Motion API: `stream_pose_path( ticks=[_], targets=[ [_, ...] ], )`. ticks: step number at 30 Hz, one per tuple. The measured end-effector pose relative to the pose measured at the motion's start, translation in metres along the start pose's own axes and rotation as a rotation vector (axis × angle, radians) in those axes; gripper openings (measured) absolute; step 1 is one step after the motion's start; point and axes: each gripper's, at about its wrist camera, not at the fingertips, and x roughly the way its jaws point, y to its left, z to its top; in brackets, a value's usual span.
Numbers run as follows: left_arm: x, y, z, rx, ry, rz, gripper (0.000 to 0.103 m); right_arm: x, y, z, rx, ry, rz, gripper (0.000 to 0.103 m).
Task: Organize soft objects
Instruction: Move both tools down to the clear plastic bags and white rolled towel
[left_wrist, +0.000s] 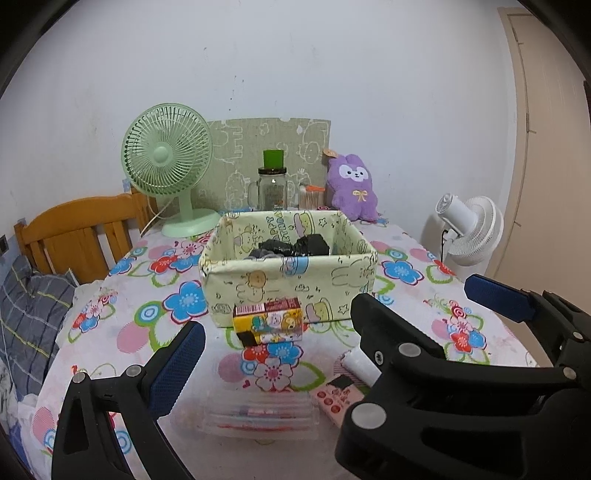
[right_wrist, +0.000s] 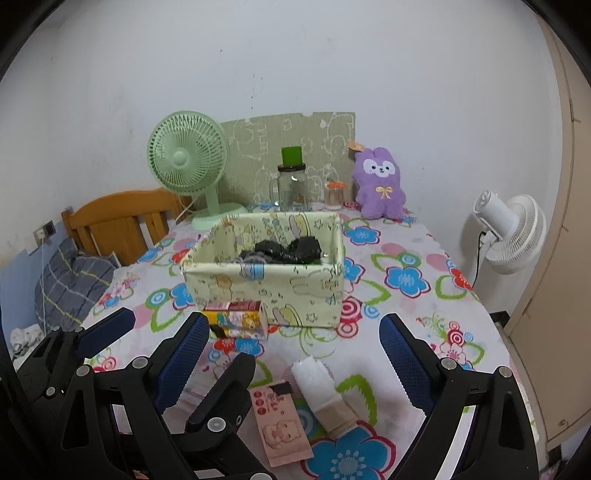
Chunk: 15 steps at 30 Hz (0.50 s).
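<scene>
A pale yellow fabric storage box (left_wrist: 288, 280) (right_wrist: 258, 291) stands mid-table with dark soft items (left_wrist: 295, 245) (right_wrist: 288, 251) inside. A purple plush bunny (left_wrist: 352, 186) (right_wrist: 380, 184) sits upright at the back right. A rolled white sock (right_wrist: 321, 391) (left_wrist: 360, 363) lies on the cloth in front of the box, between my right gripper's fingers. My right gripper (right_wrist: 295, 373) is open and empty above it. My left gripper (left_wrist: 273, 347) is open and empty, low over the near table edge; it also shows at the left of the right wrist view.
A small cartoon carton (left_wrist: 269, 321) (right_wrist: 238, 319) leans against the box front. A pink packet (right_wrist: 280, 424) and a clear case (left_wrist: 258, 417) lie near. Green fan (left_wrist: 168, 166), glass jar (left_wrist: 273, 188), toothpick holder (right_wrist: 334, 194) stand behind. White fan (right_wrist: 513, 232), wooden headboard (left_wrist: 77, 232).
</scene>
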Motion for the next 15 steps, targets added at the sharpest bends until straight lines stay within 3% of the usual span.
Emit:
stream_pose_path(
  ticks=[15],
  targets=[
    [0.012, 0.005, -0.028, -0.003, 0.043, 0.011, 0.103, 0.013, 0.003, -0.028, -0.009, 0.023, 0.009, 0.095]
  ],
)
